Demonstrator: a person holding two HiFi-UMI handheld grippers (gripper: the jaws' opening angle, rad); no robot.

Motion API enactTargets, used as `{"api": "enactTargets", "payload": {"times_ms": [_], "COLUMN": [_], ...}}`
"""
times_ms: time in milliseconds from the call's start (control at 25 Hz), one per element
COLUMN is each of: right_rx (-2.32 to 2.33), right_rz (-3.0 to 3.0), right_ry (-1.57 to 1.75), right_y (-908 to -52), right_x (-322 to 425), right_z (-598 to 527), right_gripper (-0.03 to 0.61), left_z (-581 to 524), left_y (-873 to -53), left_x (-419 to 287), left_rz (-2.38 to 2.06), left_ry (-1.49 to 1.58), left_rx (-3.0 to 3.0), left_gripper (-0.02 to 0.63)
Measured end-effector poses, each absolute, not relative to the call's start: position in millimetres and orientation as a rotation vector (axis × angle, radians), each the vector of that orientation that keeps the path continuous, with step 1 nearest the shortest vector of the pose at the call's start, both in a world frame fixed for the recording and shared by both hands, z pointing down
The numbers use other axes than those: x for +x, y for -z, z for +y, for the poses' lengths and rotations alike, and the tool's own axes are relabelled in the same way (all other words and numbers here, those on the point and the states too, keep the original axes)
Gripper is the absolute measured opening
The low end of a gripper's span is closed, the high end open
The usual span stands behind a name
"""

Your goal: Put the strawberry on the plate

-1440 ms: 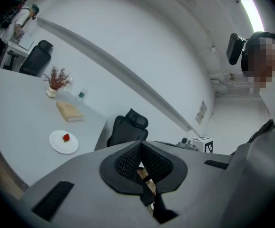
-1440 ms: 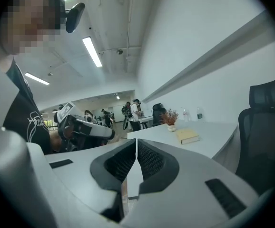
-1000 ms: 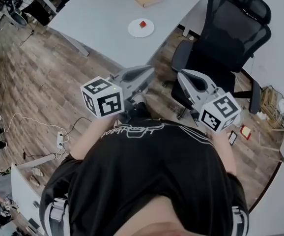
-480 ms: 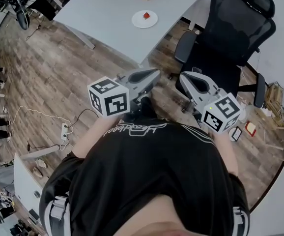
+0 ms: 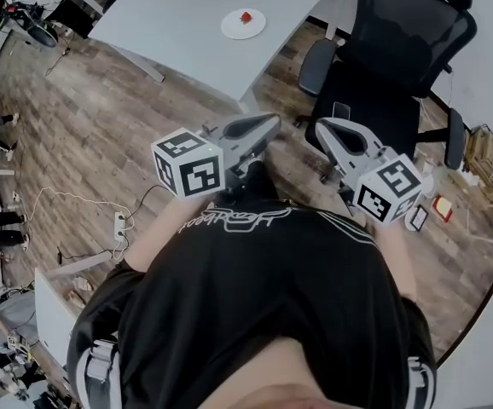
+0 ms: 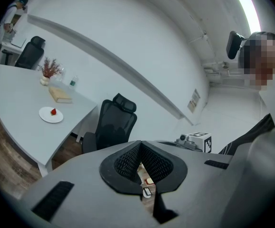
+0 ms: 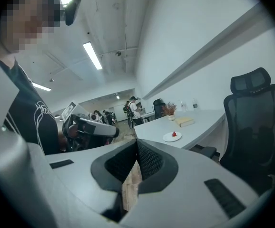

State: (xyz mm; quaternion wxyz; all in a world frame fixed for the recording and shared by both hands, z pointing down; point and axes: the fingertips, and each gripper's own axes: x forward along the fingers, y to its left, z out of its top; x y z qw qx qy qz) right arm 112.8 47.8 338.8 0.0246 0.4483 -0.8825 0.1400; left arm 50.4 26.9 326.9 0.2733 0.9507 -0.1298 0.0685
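Worktop (image 5: 170,24) is standing well apart from us. We are holding the left gripper (image 5: 270,125) and the right gripper (image 5: 321,127) clenched on nothing. The plate (image 5: 234,29) near its edge is already carrying the strawberry (image 5: 246,17). We are judging the task finished, with the next move calling for no grasp. Only the gripper views are showing us a sprig vase (image 6: 45,72), which the head view is cutting off.

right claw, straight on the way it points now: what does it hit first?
Probably the table: its near corner shows just above the tips of the right claw, with nothing between. The chair stands right of that line. Depth is unclear, so it could just miss the corner.
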Motion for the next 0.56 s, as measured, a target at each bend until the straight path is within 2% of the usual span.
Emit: {"api": "enactTargets", "payload": {"times_ms": [560], "right_rx": [1.436], "right_rz": [-2.702], "right_ry": [-0.433], "right_y": [-341], "right_x": [124], "right_z": [65], "right_gripper": [0.009], "left_z": [38], "left_y": [-337], "left_x": [62], "left_rz": [-0.308], "left_ry": [-0.221], "left_rx": [2.541], "left_gripper": [0.006]}}
